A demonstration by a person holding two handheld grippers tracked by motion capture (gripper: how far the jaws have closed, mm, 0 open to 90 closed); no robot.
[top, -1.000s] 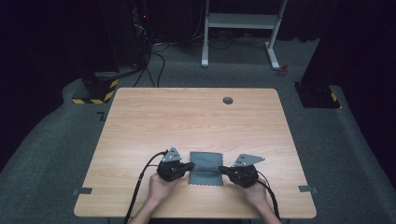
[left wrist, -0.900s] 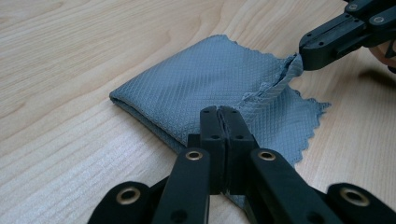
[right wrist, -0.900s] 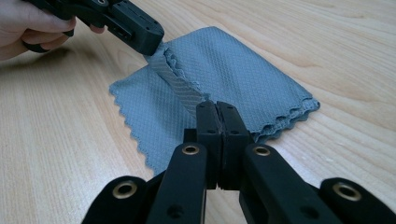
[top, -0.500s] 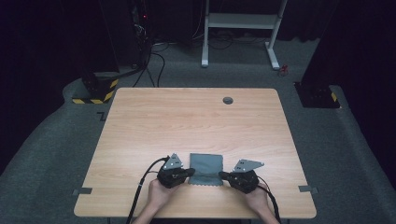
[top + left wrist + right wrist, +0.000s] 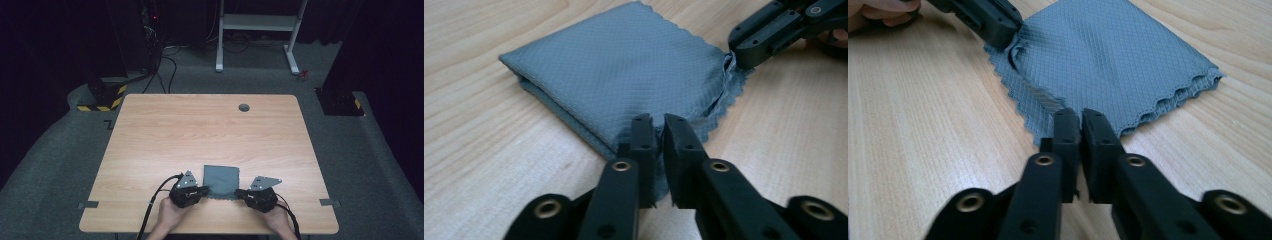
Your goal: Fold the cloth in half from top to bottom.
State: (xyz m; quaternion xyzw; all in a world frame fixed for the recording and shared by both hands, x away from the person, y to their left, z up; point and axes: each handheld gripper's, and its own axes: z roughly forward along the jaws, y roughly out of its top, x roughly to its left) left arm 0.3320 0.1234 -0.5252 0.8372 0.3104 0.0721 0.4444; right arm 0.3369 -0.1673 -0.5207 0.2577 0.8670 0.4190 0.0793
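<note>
1. The left hand-held gripper sits at the near left corner of the folded grey cloth, with the person's left hand behind it at the near edge of the desk. In the left gripper view its jaws stand a narrow slit apart at the cloth's corner; they have just been opening, and whether any fabric is pinched between them I cannot tell.
2. The folded grey cloth lies flat on the desk, near its front edge and about midway across, between the two grippers. Its scalloped edges face the person, and the layers gape slightly at the near corners.
3. The right hand-held gripper is at the cloth's near right corner, its grey three-cornered plate just right of the cloth. Its jaws have also just been opening, with a thin gap showing in the right gripper view; the tips lie over the corner, grip uncertain.
</note>
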